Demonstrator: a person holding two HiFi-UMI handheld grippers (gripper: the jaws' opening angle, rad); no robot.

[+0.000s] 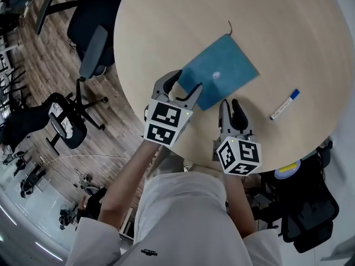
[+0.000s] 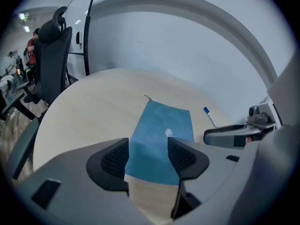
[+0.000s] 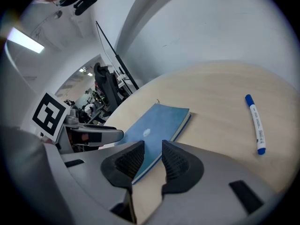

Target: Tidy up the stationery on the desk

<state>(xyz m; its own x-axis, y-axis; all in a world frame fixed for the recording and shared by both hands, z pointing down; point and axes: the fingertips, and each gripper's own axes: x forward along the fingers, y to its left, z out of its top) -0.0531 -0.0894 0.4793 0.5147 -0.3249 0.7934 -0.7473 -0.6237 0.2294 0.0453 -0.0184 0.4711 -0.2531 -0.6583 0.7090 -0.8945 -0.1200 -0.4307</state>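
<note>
We are wearing a white short-sleeved shirt (image 1: 183, 215) with a small black mark. Our left gripper (image 1: 188, 80) and right gripper (image 1: 230, 104) are showing grey bodies, black ribbed pads (image 2: 115, 158) and white cubes (image 1: 166, 123) bearing black square markers.

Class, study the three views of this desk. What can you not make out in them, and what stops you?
- Blue notebook: in the head view, its near corner is hidden behind the left gripper.
- Marker pen: its print is too small to read in every view.
- White mark on the cover: blurred, unreadable.
- Yellow-centred object: small and beside the table edge in the head view; cannot be identified.
</note>
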